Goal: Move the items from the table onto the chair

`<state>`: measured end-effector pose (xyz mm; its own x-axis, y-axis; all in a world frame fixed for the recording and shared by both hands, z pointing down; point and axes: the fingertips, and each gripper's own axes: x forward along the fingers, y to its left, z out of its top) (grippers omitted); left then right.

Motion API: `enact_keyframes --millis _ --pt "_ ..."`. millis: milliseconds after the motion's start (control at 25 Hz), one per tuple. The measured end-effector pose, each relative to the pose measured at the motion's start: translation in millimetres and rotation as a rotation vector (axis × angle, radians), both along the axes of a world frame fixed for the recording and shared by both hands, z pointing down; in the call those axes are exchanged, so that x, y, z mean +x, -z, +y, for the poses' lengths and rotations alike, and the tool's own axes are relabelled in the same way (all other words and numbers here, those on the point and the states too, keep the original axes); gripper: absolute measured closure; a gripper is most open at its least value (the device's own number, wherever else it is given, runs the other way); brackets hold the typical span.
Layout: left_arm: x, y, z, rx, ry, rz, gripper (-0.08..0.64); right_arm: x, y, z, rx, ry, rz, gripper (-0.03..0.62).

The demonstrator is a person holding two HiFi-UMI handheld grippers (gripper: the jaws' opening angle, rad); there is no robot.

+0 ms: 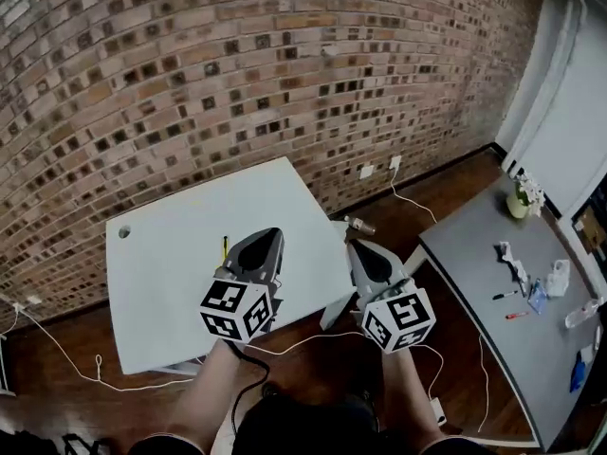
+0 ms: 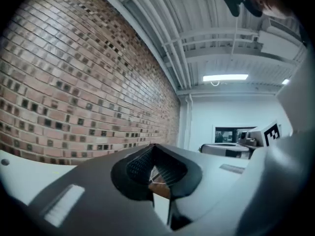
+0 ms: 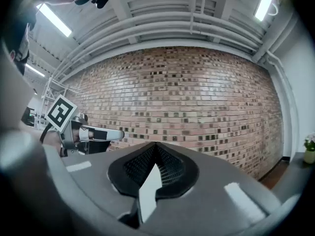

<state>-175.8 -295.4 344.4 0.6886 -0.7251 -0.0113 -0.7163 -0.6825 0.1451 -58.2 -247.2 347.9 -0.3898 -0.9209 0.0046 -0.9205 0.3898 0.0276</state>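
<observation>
My left gripper (image 1: 271,237) is held level over the near edge of a white table (image 1: 171,273); its jaws meet at the tips with nothing between them, as the left gripper view shows (image 2: 155,146). A thin yellow and dark pen (image 1: 225,247) lies on the white table just left of it. My right gripper (image 1: 358,247) hovers beyond that table's right edge, above the wooden floor, and is also shut and empty (image 3: 156,145). A grey table (image 1: 493,292) to the right carries pens (image 1: 512,304), a white bottle (image 1: 558,278) and other small items. No chair shows in any view.
A brick wall (image 1: 237,83) runs behind both tables. White cables (image 1: 66,358) trail over the wooden floor. A small vase of flowers (image 1: 520,197) stands at the grey table's far end. A small object (image 1: 360,225) lies near the white table's right corner.
</observation>
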Motion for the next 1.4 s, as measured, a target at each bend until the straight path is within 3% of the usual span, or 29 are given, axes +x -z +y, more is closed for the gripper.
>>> enact_keyframes --millis 240,480,920,1400 --pt "-106.7 2.9 -6.0 0.000 0.097 0.004 0.549 -105.8 4.1 -19.4 0.017 0.109 0.015 0.591" --pt "-167.0 -1.2 -9.7 -0.014 0.196 0.012 0.549 -171.6 2.7 -32.4 0.019 0.233 0.023 0.591" --pt "-206.5 -12.7 -14.0 -0.060 0.331 -0.003 0.549 -228.6 9.5 -52.8 0.012 0.413 0.030 0.591" --pt "-213.0 -17.8 -13.9 -0.061 0.350 -0.015 0.549 -232.4 4.5 -57.5 0.004 0.426 0.022 0.591"
